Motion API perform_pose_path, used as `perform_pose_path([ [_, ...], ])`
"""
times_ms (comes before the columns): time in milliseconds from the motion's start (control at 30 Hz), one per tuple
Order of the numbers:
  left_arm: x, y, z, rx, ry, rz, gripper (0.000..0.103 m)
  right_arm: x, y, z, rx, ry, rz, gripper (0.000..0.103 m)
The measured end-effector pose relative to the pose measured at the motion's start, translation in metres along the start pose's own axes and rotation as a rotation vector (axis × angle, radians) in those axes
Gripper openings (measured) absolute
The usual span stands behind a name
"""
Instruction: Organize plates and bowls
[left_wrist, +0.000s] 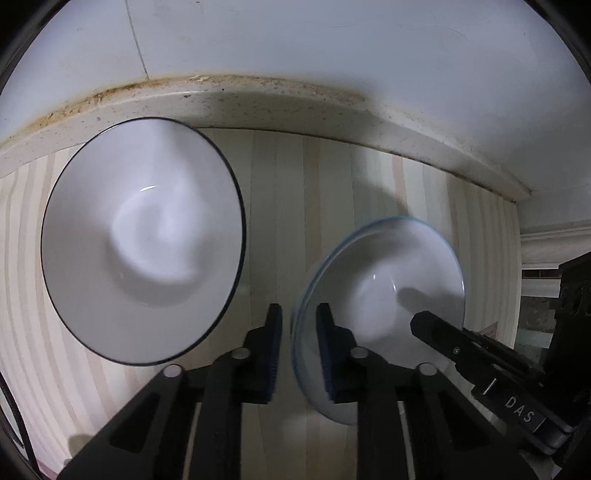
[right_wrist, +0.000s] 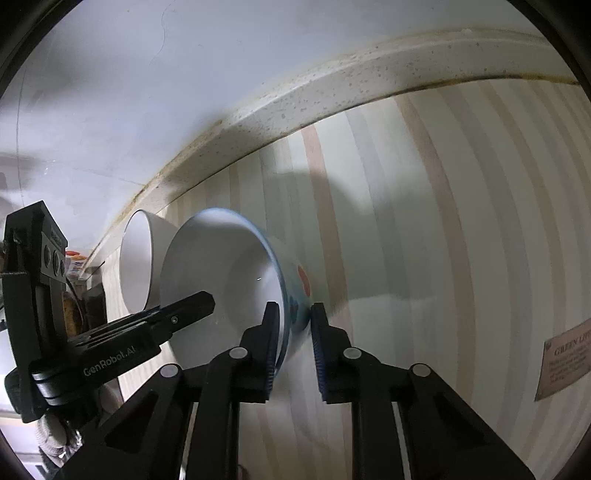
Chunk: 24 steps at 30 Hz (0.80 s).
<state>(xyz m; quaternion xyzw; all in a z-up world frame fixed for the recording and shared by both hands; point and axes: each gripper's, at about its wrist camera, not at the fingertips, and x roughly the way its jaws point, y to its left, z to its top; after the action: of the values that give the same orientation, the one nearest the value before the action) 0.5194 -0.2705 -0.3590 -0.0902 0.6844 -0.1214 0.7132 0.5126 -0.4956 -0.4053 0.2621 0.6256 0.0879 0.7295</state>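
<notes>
From my left wrist camera, my left gripper (left_wrist: 298, 325) is straddling the near rim of the blue-rimmed bowl (left_wrist: 384, 295), fingers apart and not visibly pinching, while the black-rimmed white bowl (left_wrist: 142, 240) is sitting just left on the striped mat (left_wrist: 332, 177). From my right wrist camera, my right gripper (right_wrist: 293, 325) is bracketing that bowl's (right_wrist: 229, 273) opposite wall, jaws parted; the white bowl (right_wrist: 136, 258) is sitting just behind it.

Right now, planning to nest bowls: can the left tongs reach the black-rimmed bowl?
Probably yes: nothing lies between the left tongs and the black-rimmed bowl, though they straddle the rim of the blue-rimmed bowl.
</notes>
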Motion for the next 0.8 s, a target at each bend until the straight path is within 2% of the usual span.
perform_pose_path([
  [400, -0.019, -0.017, -0.008, 0.054, -0.047, 0.046, 0.014, -0.007, 0.009, -0.006, -0.03, -0.013, -0.013, 0.017],
  [600, -0.042, -0.027, -0.027, 0.091, -0.085, 0.055, 0.014, -0.023, 0.021, -0.017, -0.05, -0.029, -0.006, 0.017],
  [800, -0.076, -0.03, -0.052, 0.11, -0.126, 0.041, 0.014, -0.051, 0.035, -0.044, -0.084, -0.047, -0.001, 0.017],
])
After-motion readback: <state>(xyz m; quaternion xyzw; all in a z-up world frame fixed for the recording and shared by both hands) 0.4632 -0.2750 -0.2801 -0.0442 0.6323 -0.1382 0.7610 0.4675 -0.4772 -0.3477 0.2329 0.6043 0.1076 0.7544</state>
